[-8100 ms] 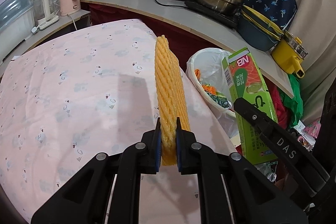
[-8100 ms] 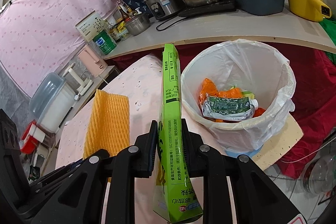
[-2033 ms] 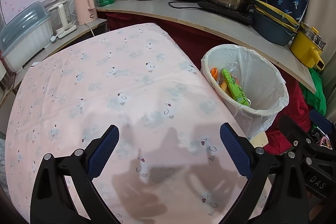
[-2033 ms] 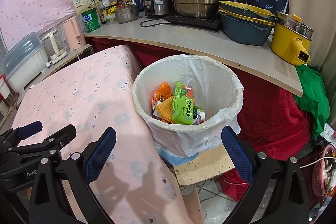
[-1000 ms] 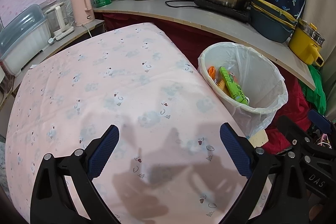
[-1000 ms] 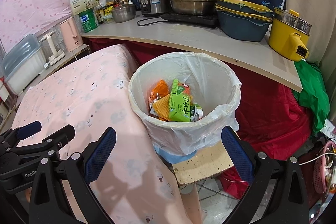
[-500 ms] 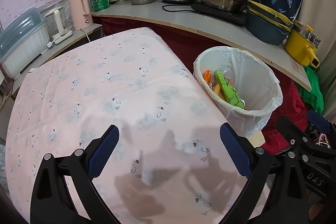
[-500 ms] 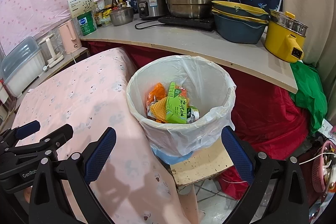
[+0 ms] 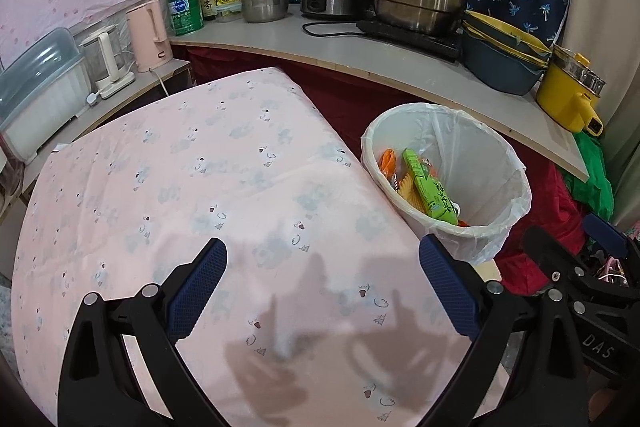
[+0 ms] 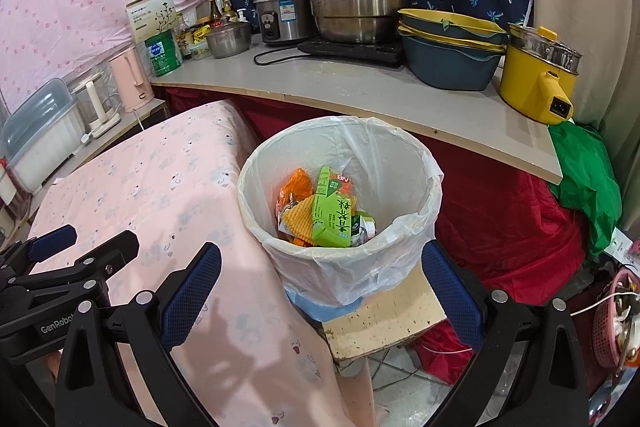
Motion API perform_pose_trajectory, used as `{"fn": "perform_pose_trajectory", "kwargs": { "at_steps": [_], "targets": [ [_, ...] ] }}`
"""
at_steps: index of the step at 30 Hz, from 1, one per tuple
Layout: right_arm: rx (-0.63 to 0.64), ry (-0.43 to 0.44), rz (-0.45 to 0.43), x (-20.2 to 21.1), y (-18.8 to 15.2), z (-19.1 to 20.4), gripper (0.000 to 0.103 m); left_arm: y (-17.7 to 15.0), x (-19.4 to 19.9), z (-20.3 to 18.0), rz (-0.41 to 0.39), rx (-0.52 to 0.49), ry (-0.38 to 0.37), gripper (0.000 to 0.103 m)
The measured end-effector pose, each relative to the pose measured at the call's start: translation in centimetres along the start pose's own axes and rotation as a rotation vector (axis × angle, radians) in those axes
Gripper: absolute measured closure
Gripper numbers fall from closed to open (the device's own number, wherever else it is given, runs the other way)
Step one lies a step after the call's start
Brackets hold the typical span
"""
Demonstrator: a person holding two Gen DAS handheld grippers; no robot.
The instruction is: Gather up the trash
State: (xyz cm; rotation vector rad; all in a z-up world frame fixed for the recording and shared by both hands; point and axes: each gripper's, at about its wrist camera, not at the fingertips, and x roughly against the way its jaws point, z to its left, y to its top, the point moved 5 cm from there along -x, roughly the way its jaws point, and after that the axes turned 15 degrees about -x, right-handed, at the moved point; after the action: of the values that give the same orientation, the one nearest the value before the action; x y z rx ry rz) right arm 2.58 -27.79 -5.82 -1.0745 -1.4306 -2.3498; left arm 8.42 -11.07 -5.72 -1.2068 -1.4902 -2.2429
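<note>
Trash: green carton (image 10: 334, 215), yellow net (image 10: 300, 219) and orange wrappers (image 10: 294, 187) lie inside the bin.
Bin (image 10: 416, 163): white-lined, just beside the pink bed (image 9: 200, 187), below the counter (image 10: 360, 87).
Left tool (image 9: 322, 287): spread wide, empty, over the bed.
Right tool (image 10: 320, 287): spread wide, empty, facing the bin.

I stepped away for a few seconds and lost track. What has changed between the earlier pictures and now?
The left gripper let go of the yellow foam net, the right gripper of the green carton. Both pieces now lie in the lined trash bin, and both grippers are open and empty. The pink cloth and the counter's pots stayed put.
</note>
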Motion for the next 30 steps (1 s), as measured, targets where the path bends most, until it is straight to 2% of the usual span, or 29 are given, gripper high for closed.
{"fn": "perform_pose_trajectory", "kwargs": {
  "at_steps": [30],
  "targets": [
    [-0.001, 0.0, 0.001, -0.31, 0.35, -0.1, 0.006, 0.82, -0.55, 0.01, -0.014, -0.012, 0.022, 0.011]
  ]
}}
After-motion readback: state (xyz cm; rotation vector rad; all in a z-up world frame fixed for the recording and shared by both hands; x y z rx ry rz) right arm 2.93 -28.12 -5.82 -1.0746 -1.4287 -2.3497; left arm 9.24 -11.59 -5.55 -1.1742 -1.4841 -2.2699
